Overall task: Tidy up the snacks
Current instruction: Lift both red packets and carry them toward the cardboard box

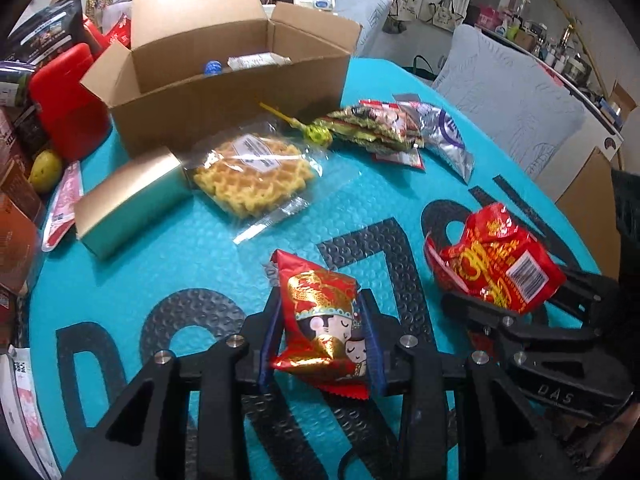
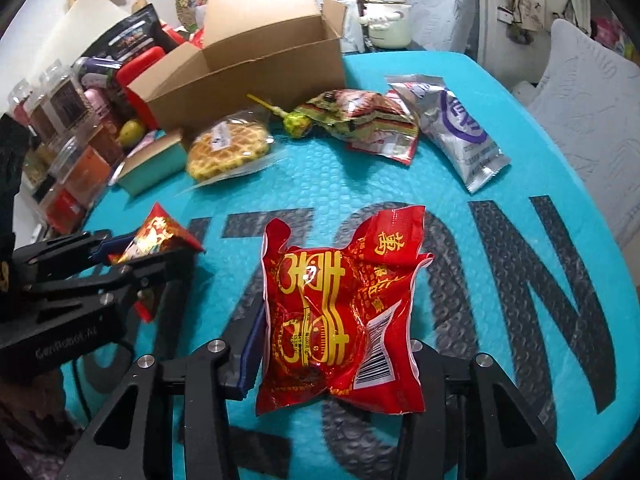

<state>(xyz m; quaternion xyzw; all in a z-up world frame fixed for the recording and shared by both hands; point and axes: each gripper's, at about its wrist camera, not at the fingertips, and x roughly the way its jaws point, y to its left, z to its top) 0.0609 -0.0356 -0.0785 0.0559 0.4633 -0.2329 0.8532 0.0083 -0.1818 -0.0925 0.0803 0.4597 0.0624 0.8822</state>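
My left gripper (image 1: 320, 332) is shut on a small red snack packet with a cartoon couple (image 1: 320, 320), held just above the teal mat (image 1: 160, 280). My right gripper (image 2: 332, 344) is shut on a red packet with gold characters (image 2: 340, 312); that packet also shows in the left wrist view (image 1: 496, 260). An open cardboard box (image 1: 224, 92) stands at the back of the mat, with a blue ball (image 1: 212, 67) and a white packet inside. In front of it lie a bagged waffle (image 1: 252, 176), a gold box (image 1: 132, 200), a lollipop (image 1: 316, 134), several foil packets (image 1: 380, 128) and a silver packet (image 1: 448, 136).
Stacked snack boxes, a red case (image 1: 68, 100) and a yellow fruit (image 1: 46, 170) crowd the left edge. A white kettle (image 2: 386, 12) stands behind the box. Cushioned chairs (image 2: 592, 112) stand to the right of the table.
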